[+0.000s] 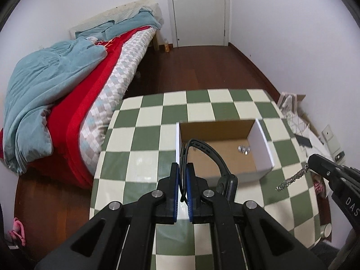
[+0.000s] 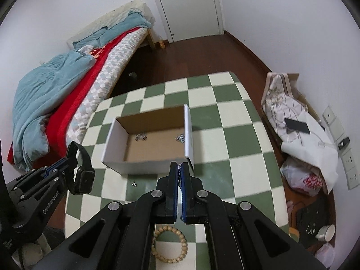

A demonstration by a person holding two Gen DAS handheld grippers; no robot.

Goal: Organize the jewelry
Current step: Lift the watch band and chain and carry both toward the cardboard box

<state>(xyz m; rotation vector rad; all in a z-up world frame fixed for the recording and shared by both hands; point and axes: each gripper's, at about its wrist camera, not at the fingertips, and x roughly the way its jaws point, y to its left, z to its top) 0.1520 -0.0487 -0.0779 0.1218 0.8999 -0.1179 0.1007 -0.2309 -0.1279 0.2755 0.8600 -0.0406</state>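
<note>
- Left gripper (image 1: pixel 184 181) is clamped on the watch (image 2: pixel 82 176) strap: light, floppy, so it swings.
- Right gripper (image 2: pixel 179 175) pinches a silver chain (image 1: pixel 292 177): limp, slippery, dangling near the box (image 2: pixel 144 165).

Box (image 2: pixel 144 164) sits on the worktop (image 2: pixel 236 135), bed (image 2: pixel 67 90) to its left, bead bracelet (image 2: pixel 180 245) nearest us.

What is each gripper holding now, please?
Left gripper: closed on the black watch strap.
Right gripper: closed on the silver chain.
</note>
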